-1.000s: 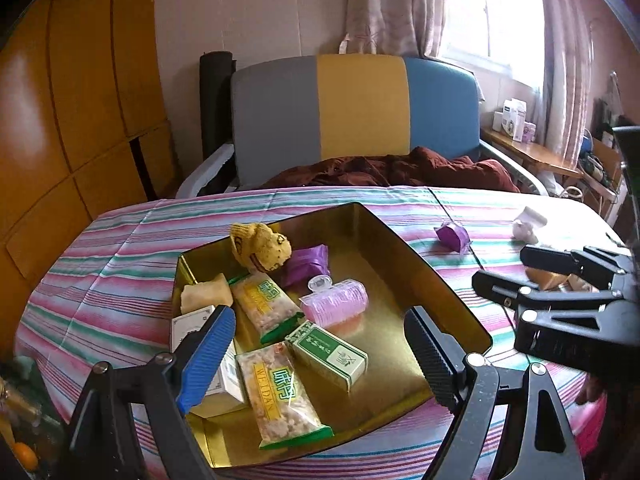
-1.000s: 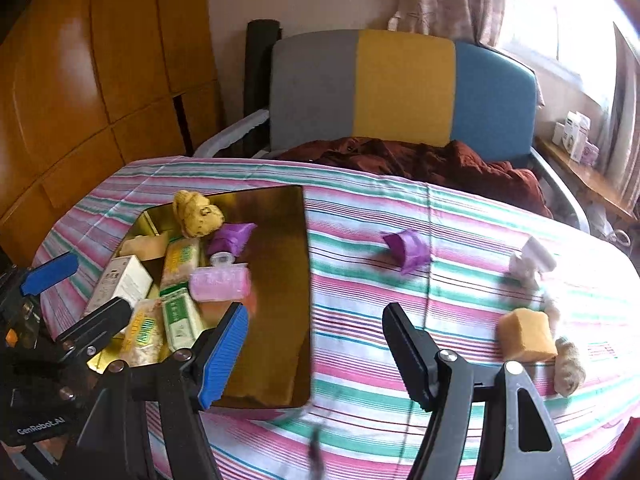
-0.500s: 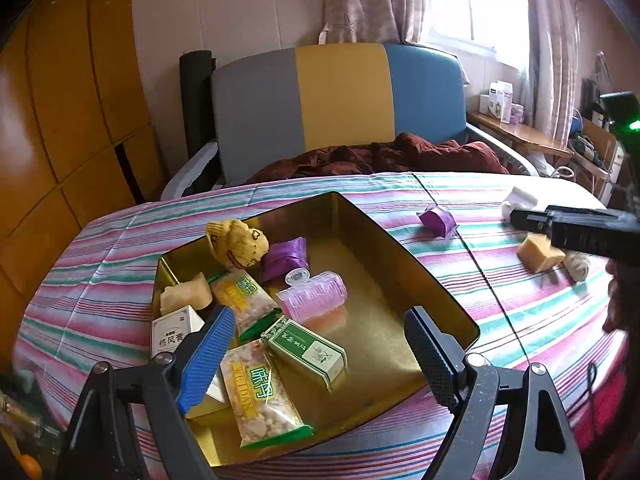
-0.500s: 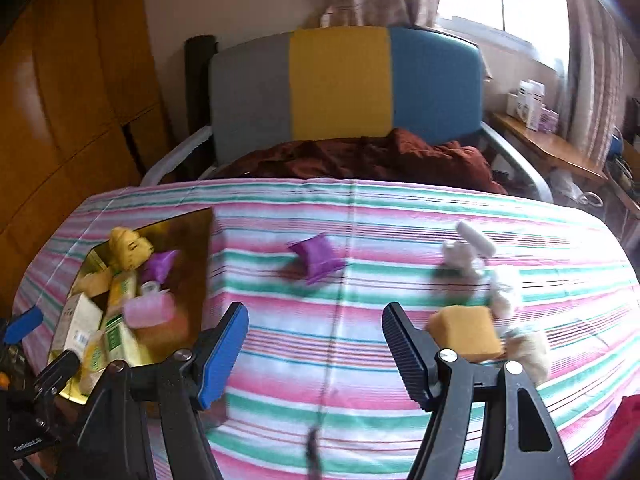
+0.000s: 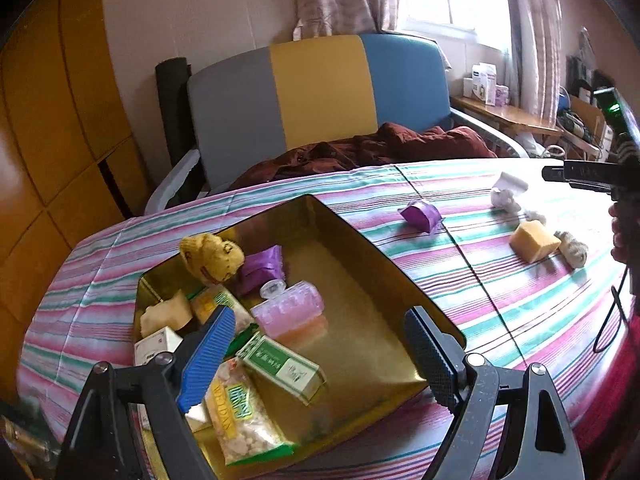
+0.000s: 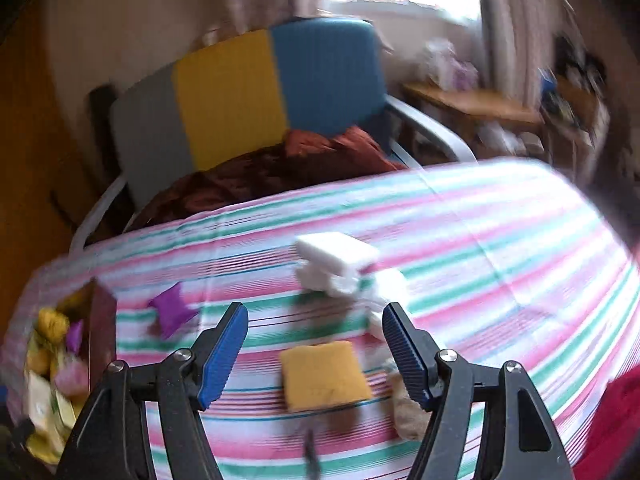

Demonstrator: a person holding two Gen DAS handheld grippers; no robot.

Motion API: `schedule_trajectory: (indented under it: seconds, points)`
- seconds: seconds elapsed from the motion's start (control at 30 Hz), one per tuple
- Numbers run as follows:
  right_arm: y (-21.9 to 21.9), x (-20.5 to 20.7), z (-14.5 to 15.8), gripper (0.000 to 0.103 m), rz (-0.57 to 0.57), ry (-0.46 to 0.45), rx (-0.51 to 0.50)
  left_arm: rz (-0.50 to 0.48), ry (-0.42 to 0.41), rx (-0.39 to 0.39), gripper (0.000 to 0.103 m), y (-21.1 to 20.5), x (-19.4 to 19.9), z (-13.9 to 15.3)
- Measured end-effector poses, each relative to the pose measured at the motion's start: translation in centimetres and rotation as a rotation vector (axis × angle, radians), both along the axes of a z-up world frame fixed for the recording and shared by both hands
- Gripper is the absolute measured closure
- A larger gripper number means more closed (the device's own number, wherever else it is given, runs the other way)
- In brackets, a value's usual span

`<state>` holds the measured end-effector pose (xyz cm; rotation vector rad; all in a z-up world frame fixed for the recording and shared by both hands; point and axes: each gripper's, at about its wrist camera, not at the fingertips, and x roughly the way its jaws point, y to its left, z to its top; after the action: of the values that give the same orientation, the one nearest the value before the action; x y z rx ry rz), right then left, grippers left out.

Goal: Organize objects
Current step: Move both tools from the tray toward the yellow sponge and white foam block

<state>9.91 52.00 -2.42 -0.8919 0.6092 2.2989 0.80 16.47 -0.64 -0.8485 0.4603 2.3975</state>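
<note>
Your right gripper (image 6: 314,354) stands apart and empty, with the yellow sponge (image 6: 324,376) lying on the striped cloth at lower centre of its view, directly between its fingers; your left gripper (image 5: 316,354), also apart, hangs over the gold tray (image 5: 380,248)

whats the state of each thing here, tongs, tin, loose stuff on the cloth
left tongs: open, empty, over the tin
right tongs: open, empty, above the yellow sponge block
gold metal tin: lidless, partly filled
yellow sponge block: loose on the striped cloth
purple wrapped packet: on the cloth, outside the tin
white foam pieces: piled on the cloth
</note>
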Motion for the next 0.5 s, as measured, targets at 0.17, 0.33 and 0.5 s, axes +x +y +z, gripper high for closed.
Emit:
schedule_trajectory:
  seconds: [0.17, 0.33, 0.5]
  points:
    - [2.5, 1.3, -1.0, 0.032, -0.080, 0.048, -0.141, -0.040, 0.000, -0.020, 0.016, 2.1, 0.0, -0.2]
    - [2.8, 1.5, -1.1, 0.030, -0.084, 0.059, -0.158, -0.082, -0.009, -0.033, 0.016, 4.4, 0.2, -0.6]
    - [3.0, 1.8, -0.8, 0.029, -0.093, 0.079, -0.158, -0.128, -0.007, -0.047, 0.016, 6.4, 0.7, -0.8]
